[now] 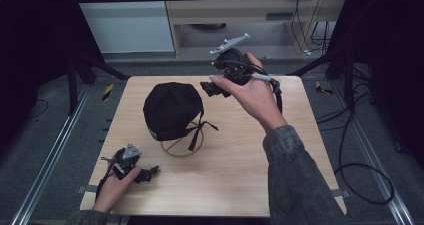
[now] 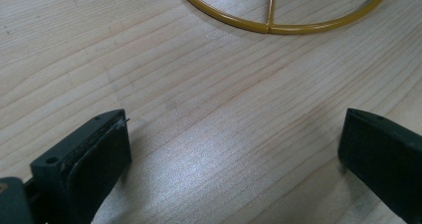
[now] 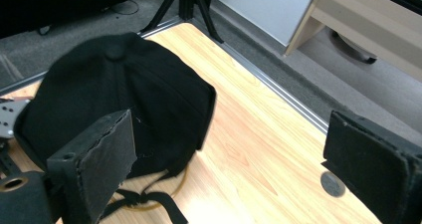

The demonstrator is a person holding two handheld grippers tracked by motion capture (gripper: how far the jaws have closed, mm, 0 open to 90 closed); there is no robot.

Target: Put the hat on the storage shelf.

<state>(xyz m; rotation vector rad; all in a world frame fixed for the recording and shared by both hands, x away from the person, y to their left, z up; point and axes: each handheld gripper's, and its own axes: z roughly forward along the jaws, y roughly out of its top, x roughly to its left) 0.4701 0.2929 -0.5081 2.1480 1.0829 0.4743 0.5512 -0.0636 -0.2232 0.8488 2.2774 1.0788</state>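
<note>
A black cap (image 1: 172,110) sits on a yellow wire stand (image 1: 182,152) at the middle left of the wooden table (image 1: 240,170), its black straps (image 1: 197,130) hanging on the near right. My left gripper (image 1: 150,172) lies low at the front left, jaws wide apart over bare wood (image 2: 234,149), with the stand's ring (image 2: 278,27) just ahead. My right gripper (image 1: 212,88) hangs above the far edge, right of the cap, and is open with nothing between the jaws (image 3: 234,154). The cap (image 3: 114,94) lies ahead of it.
A small round metal disc (image 3: 332,184) is set in the tabletop near its far edge. Black frame struts (image 1: 100,65) stand at the far corners. Cables (image 1: 360,170) lie on the floor to the right. A wooden cabinet (image 1: 240,15) stands behind the table.
</note>
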